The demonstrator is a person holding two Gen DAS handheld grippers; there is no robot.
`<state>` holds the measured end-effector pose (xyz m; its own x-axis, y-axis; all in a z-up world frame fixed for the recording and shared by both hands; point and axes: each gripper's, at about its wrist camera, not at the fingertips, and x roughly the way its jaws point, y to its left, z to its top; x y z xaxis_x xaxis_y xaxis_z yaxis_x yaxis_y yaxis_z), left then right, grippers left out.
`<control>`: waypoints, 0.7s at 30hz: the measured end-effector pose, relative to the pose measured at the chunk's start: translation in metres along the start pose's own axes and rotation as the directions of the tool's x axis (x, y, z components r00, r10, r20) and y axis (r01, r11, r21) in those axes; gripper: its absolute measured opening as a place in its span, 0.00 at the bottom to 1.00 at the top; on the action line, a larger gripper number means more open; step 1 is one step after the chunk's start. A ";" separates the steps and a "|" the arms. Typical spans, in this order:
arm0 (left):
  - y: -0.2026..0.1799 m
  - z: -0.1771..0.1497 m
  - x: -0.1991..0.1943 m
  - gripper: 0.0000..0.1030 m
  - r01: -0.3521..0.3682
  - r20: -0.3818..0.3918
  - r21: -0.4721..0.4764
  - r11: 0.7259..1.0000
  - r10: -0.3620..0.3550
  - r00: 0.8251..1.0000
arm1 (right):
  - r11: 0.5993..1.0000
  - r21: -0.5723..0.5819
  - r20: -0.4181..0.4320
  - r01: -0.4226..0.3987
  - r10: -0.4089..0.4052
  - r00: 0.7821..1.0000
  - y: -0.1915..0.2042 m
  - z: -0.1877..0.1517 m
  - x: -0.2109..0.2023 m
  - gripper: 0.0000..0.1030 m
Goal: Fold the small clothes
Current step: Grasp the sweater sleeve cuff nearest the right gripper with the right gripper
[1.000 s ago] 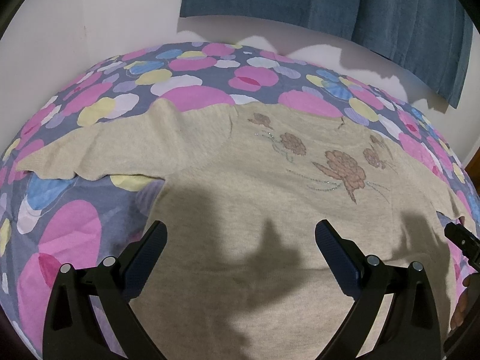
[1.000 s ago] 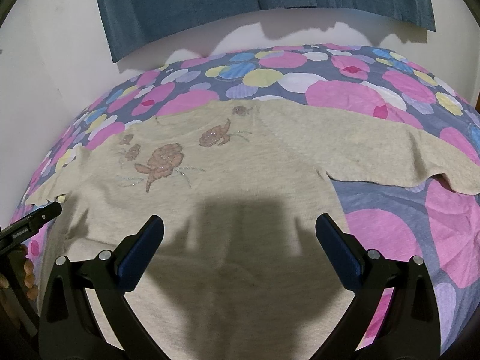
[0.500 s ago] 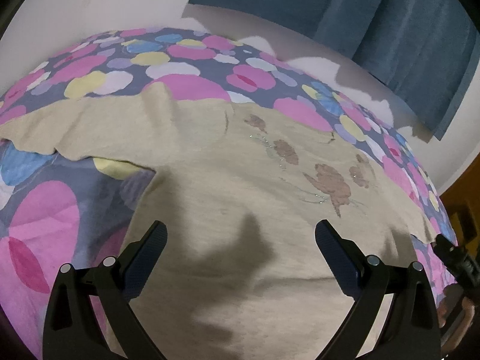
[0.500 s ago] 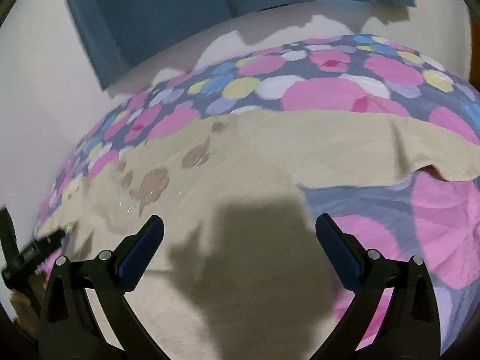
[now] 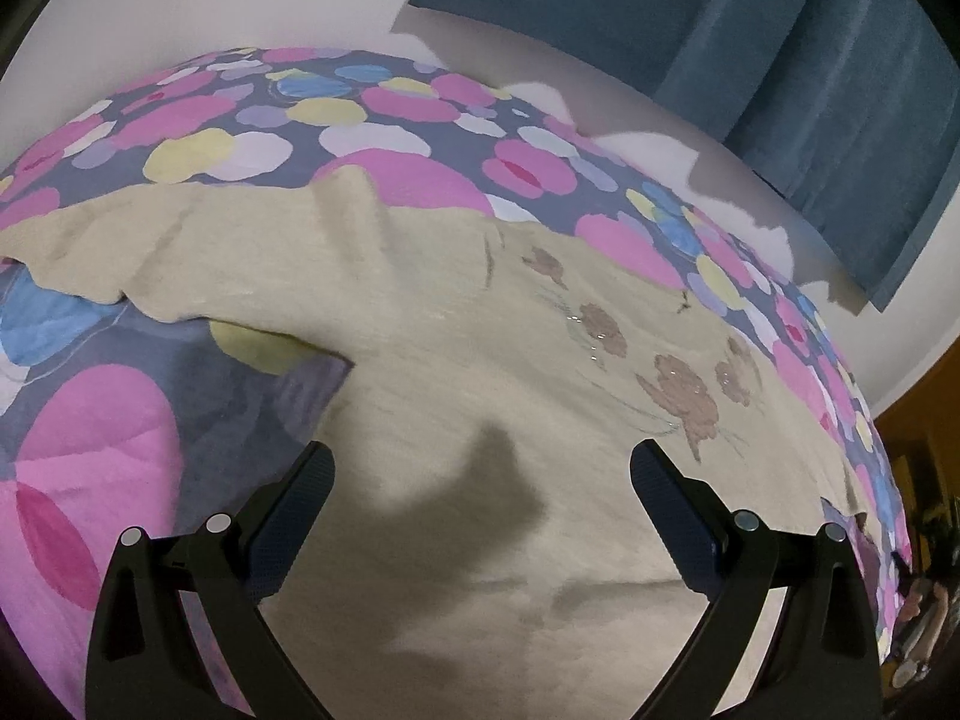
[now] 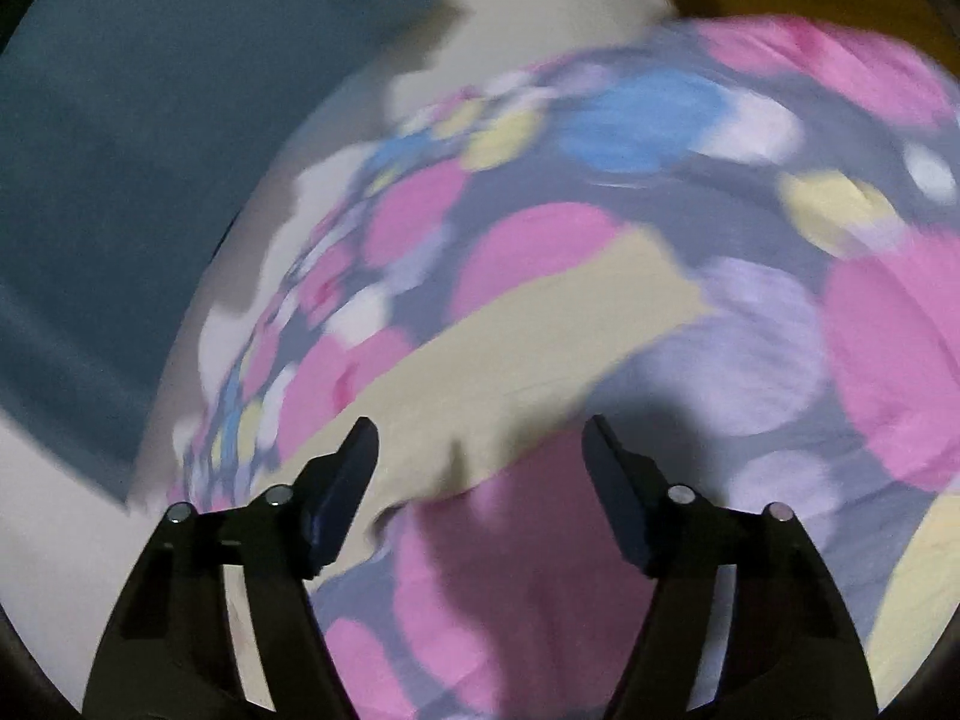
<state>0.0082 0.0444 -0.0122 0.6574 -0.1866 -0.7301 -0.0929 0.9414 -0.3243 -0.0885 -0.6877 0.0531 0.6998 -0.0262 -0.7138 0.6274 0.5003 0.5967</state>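
A beige sweater (image 5: 456,360) with brown flower print lies flat, face up, on a flowered bedspread (image 5: 384,114). Its left sleeve (image 5: 162,252) stretches out to the left. My left gripper (image 5: 480,492) is open and empty, hovering over the sweater's body near the left armpit. In the blurred right wrist view, the right sleeve (image 6: 528,348) runs diagonally across the bedspread (image 6: 840,330). My right gripper (image 6: 480,468) is open and empty, just over the sleeve's lower edge.
A dark blue curtain (image 5: 750,48) hangs on the white wall behind the bed, also in the right wrist view (image 6: 150,150). The bed's right edge drops off near brown furniture (image 5: 924,480).
The right gripper has swung fast to the right, from over the sweater's body to the right sleeve. The left gripper has shifted left and closer toward the left armpit. Both stay open.
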 end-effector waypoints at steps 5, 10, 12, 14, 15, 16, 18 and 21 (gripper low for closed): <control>0.007 0.003 0.003 0.95 -0.013 -0.004 -0.015 1.000 0.013 1.000 | 0.982 0.187 -0.040 -0.013 0.021 0.999 -0.059 0.021 0.016 0.66; 0.008 0.003 0.005 0.95 -0.018 -0.004 -0.004 1.000 0.018 1.000 | 0.968 0.243 -0.030 -0.061 0.070 0.997 -0.069 0.036 0.028 0.66; 0.008 0.003 0.005 0.95 -0.015 -0.006 -0.006 1.000 0.015 1.000 | 0.958 0.274 -0.015 -0.081 0.089 0.996 -0.073 0.040 0.033 0.66; 0.009 0.002 0.005 0.95 -0.011 -0.011 -0.006 1.000 0.011 1.000 | 0.947 0.306 0.002 -0.093 0.098 0.995 -0.073 0.044 0.037 0.66; 0.009 0.002 0.006 0.95 -0.010 -0.012 -0.003 1.000 0.010 1.000 | 0.945 0.313 0.009 -0.096 0.098 0.995 -0.073 0.045 0.038 0.66; 0.009 0.002 0.006 0.95 -0.010 -0.011 0.001 1.000 0.010 1.000 | 0.944 0.315 0.011 -0.094 0.095 0.995 -0.072 0.047 0.040 0.63; 0.008 0.002 0.006 0.95 -0.010 -0.009 0.004 1.000 0.010 1.000 | 0.946 0.314 0.006 -0.077 0.079 0.997 -0.070 0.048 0.045 0.49; 0.009 0.001 0.007 0.95 -0.010 -0.013 -0.005 1.000 0.010 1.000 | 0.949 0.312 -0.023 -0.057 0.067 0.997 -0.070 0.048 0.055 0.22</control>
<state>0.0127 0.0522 -0.0193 0.6470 -0.1806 -0.7408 -0.1029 0.9420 -0.3195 -0.0774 -0.7652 -0.0104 0.7326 0.0274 -0.6801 0.6616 0.2064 0.7209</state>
